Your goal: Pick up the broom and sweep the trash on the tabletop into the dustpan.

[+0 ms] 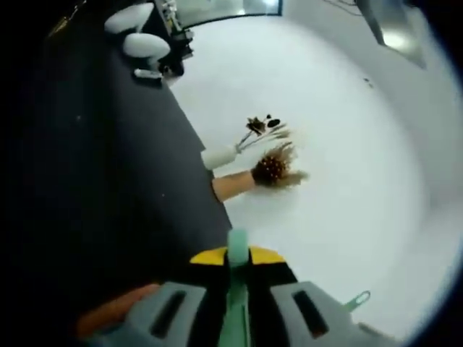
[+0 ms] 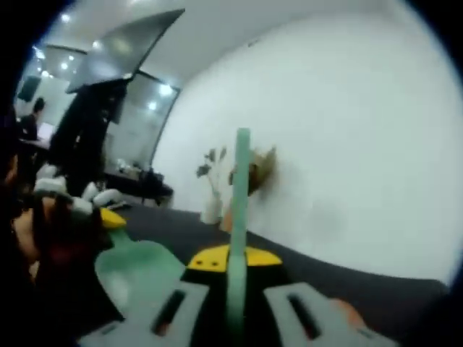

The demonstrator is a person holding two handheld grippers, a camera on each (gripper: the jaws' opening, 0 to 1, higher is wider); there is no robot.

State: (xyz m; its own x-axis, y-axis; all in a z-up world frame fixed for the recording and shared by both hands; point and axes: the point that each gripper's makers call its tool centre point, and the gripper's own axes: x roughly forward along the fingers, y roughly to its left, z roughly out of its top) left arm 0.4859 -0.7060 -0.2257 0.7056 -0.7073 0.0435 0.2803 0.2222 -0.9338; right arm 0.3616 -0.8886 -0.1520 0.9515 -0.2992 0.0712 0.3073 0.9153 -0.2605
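Two green handles are showing up here, one running up between each gripper's jaws. In the right gripper view, a long pale-green broom handle (image 2: 241, 217) is standing straight up out of the right gripper (image 2: 235, 303), and the grey jaws are sitting tight against either side of it, so they're clamped on it. The bristle end is hidden; the handle just cuts off at its top against the white wall (image 2: 347, 144). A yellow piece sits at the base of the jaws.

Just left of that, the green dustpan (image 2: 134, 271) is hanging with its scoop facing the camera. Whatever is holding it over at the left edge is too dark and blurry to make out, apart from some reddish blur and a bit of yellow.

In the left gripper view, the left gripper (image 1: 237, 307) is gripping a short green stem (image 1: 236, 289) between its jaws, which are closed on it. I can't tell for sure from this angle what that stem belongs to. An orange blur by the lower left jaw could be a fingertip, hard to say.

Further out, two vases with dried flowers (image 1: 264, 155) are sitting at the edge of the dark tabletop (image 1: 108, 181) against the wall. No trash is clear enough to pick out on the dark surface. Some white rounded shapes (image 1: 141, 36) are sitting at the far end, too blurry to identify.
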